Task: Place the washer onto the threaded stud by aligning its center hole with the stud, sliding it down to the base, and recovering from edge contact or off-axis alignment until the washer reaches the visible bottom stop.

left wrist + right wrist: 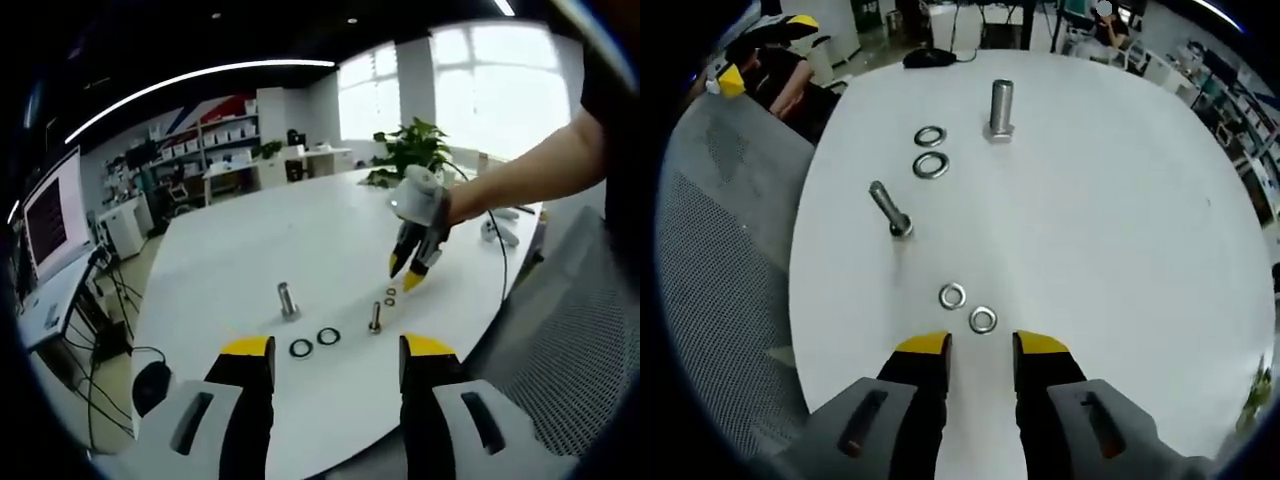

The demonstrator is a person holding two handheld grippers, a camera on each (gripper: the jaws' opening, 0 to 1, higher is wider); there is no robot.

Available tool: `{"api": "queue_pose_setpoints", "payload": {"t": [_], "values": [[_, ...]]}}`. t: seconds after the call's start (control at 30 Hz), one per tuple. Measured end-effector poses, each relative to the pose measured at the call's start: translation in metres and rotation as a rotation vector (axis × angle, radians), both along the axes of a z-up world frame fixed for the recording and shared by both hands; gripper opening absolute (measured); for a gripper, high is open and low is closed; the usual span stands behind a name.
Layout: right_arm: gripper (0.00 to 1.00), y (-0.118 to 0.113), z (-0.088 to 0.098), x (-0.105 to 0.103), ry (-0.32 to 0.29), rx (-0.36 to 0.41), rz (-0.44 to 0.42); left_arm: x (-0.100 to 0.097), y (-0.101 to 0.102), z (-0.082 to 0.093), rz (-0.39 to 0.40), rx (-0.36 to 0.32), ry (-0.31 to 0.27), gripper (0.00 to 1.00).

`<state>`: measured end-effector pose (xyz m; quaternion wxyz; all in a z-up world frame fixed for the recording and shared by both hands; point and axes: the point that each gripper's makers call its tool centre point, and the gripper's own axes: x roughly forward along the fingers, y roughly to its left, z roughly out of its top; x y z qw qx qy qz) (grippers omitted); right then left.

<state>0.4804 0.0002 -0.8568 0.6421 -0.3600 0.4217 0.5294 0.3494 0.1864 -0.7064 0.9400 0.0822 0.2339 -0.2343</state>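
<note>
Washers lie flat on the white tabletop (1120,230) in two pairs: two small bright ones (952,296) (983,320) just ahead of the right gripper (981,347), close together but apart, and two larger ones (930,135) (931,165) farther on. In the left gripper view the larger pair (301,348) (328,336) sits just beyond the left gripper (335,348), and the small pair (390,297) lies under the tips of the right gripper (408,270).

Between the pairs stands a thin bolt (890,208), head down on the tabletop and looking tilted through the lens; no washer is on it. A thicker stud (1001,108) stands upright past the larger washers, beside them and apart.

Right gripper jaws are a little apart with nothing between them, hovering over the near edge. Left gripper jaws are wide apart and empty, over the opposite edge.

Most of the tabletop to the right of the bolt in the right gripper view is bare. A grey mesh chair (720,260) runs along the left edge. A potted plant (410,150) stands at the far side, a monitor (50,215) on a desk beyond.
</note>
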Motion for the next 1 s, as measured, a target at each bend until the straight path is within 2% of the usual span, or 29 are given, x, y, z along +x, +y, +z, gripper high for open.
{"api": "queue_pose_setpoints", "payload": {"t": [0.43, 0.57, 0.73, 1.0], "values": [[0.24, 0.008, -0.012, 0.002, 0.042, -0.021, 0.011, 0.0, -0.001, 0.001, -0.003, -0.005, 0.002, 0.47], [0.2, 0.007, -0.011, 0.005, 0.03, -0.031, 0.022, 0.0, -0.001, 0.0, -0.004, -0.006, 0.003, 0.47], [0.15, 0.008, -0.012, 0.001, 0.012, -0.048, 0.074, 0.0, -0.001, 0.0, -0.005, -0.005, 0.005, 0.47], [0.14, 0.006, -0.011, 0.003, 0.017, -0.042, 0.053, 0.001, -0.002, -0.001, -0.007, -0.002, 0.006, 0.47]]}}
